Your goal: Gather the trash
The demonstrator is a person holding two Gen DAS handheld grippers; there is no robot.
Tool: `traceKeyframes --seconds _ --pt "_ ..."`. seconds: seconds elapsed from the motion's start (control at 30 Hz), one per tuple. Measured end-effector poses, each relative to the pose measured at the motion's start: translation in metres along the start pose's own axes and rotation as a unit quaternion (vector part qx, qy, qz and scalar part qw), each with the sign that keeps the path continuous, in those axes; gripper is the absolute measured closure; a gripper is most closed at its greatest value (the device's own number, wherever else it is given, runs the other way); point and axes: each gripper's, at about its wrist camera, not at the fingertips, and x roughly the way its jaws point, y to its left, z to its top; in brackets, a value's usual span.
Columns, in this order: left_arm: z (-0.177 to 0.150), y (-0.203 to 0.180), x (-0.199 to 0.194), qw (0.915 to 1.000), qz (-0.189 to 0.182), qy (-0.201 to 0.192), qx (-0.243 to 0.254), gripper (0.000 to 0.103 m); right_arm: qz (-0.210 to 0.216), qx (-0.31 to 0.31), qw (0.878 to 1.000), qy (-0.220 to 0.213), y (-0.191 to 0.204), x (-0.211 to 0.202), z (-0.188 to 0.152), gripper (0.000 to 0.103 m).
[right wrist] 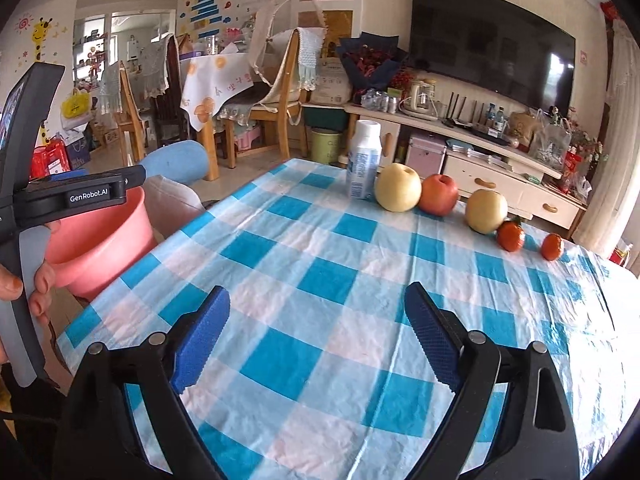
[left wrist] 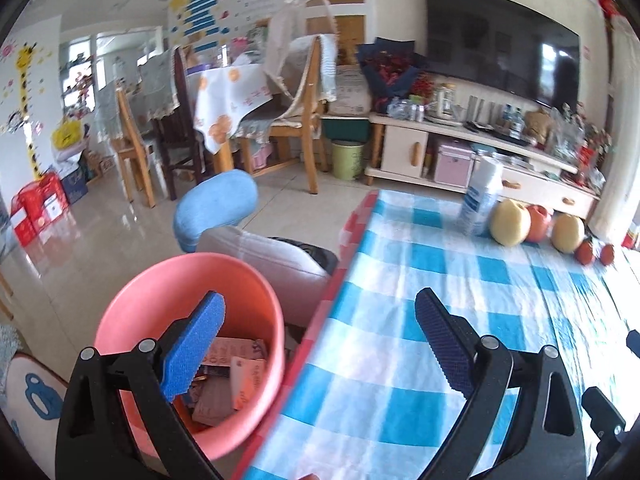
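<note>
Right wrist view shows the right gripper hovering over a blue-and-white checked tablecloth, its jaws spread wide with nothing between them. The only likely trash left on the table is a white milk bottle, standing upright at the far edge, its long axis vertical and its cap pointing up. It lies straight ahead of these jaws and slightly right, well apart from them, just beside a row of fruit: a yellow pear, a red apple, a second pear and two small oranges. Left wrist view shows the left gripper, jaws also spread and empty, straddling the table's left edge above a pink bin that holds paper scraps. The right gripper seems better lined up with the bottle, while the bin sits low to the left.
</note>
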Motion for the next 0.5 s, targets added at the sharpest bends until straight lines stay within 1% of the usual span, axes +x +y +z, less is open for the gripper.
traceKeyframes --seconds 0.2,0.3,0.4,0.5 --pt "-0.011 -0.045 -0.029 0.9984 -0.045 -0.014 0.031 0.008 -0.036 0.017 0.999 -0.008 -0.033 -0.035 -0.021 0.011" --pt "-0.018 -0.068 -0.050 0.9966 -0.060 -0.028 0.049 0.008 -0.054 0.025 0.998 -0.017 -0.047 -0.055 -0.030 0.011" --pt "-0.026 -0.088 -0.068 0.9947 -0.080 -0.031 0.056 0.008 -0.078 0.024 0.996 -0.026 -0.058 -0.075 -0.037 0.010" --pt "-0.033 -0.109 -0.089 0.9925 -0.091 -0.038 0.072 0.007 -0.098 0.034 0.994 -0.033 -0.071 -0.097 -0.045 0.010"
